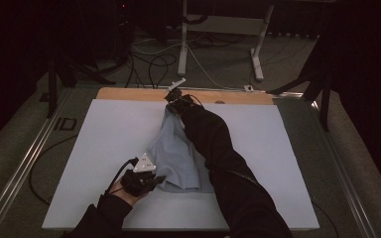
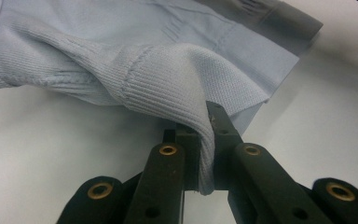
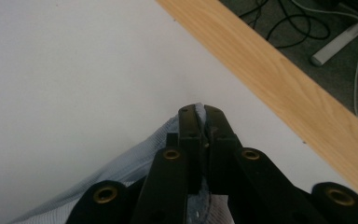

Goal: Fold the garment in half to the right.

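A pale blue knitted garment lies stretched over the middle of the white table cover, running from near the front edge toward the far edge. My left gripper is shut on the garment's ribbed hem at its near end, the fabric pinched between the black jaws. My right gripper is shut on the far tip of the garment, held a little above the cover beside the wooden strip. A black sleeve covers part of the cloth.
A wooden table edge runs along the back of the white cover. Beyond it, cables and a white stand's legs sit on the grey carpet. Metal rails flank the table on both sides.
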`<move>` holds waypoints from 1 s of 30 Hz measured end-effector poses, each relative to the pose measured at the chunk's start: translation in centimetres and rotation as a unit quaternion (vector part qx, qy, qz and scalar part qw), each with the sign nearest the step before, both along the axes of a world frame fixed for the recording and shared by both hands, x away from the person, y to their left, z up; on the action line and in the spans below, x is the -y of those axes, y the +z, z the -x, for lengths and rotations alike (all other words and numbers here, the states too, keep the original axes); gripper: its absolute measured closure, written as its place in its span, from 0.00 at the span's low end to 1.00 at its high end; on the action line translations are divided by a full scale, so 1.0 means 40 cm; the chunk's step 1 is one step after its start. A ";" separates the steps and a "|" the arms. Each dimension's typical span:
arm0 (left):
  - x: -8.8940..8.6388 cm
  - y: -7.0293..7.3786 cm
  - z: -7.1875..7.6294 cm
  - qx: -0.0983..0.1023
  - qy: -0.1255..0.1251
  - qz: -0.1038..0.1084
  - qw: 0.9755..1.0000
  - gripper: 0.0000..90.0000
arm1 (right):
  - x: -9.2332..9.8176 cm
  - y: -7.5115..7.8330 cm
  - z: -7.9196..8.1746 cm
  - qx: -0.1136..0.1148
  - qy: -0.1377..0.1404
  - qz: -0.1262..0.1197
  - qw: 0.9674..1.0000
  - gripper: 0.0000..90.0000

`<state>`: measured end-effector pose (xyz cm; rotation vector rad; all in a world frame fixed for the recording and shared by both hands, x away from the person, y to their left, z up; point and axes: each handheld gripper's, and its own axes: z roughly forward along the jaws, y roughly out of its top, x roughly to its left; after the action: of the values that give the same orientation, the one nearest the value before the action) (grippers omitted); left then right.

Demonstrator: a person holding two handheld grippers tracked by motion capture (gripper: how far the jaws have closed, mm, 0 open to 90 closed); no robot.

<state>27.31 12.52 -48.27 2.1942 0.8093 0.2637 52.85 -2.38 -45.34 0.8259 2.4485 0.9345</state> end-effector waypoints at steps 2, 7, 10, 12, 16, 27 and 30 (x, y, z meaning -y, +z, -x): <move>0.009 0.008 -0.002 0.003 -0.006 -0.003 1.000 0.97 | 0.010 0.009 0.001 0.001 0.000 -0.005 1.000 0.97; 0.022 0.020 -0.003 0.008 -0.013 -0.004 1.000 0.97 | 0.026 0.025 0.005 0.007 -0.004 -0.010 1.000 0.97; 0.037 0.028 -0.003 0.009 -0.020 -0.005 1.000 0.97 | 0.040 0.034 0.007 0.010 -0.006 -0.010 1.000 0.97; 0.040 0.030 -0.003 0.011 -0.022 -0.005 1.000 0.97 | 0.043 0.034 0.007 0.009 -0.006 -0.010 1.000 0.97; 0.053 0.037 -0.005 0.012 -0.028 -0.004 1.000 0.97 | 0.059 0.043 0.008 0.012 -0.009 -0.011 1.000 0.97; 0.106 0.059 -0.010 0.017 -0.054 -0.005 0.998 0.97 | 0.120 0.066 0.011 0.017 -0.019 -0.027 0.999 0.97; 0.134 0.067 -0.012 0.020 -0.067 -0.010 0.997 0.97 | 0.144 0.071 0.015 0.017 -0.024 -0.032 0.999 0.97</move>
<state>27.78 7.14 -45.59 2.2436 0.6370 0.2479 52.27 -8.13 -42.50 0.8798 2.3705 1.0052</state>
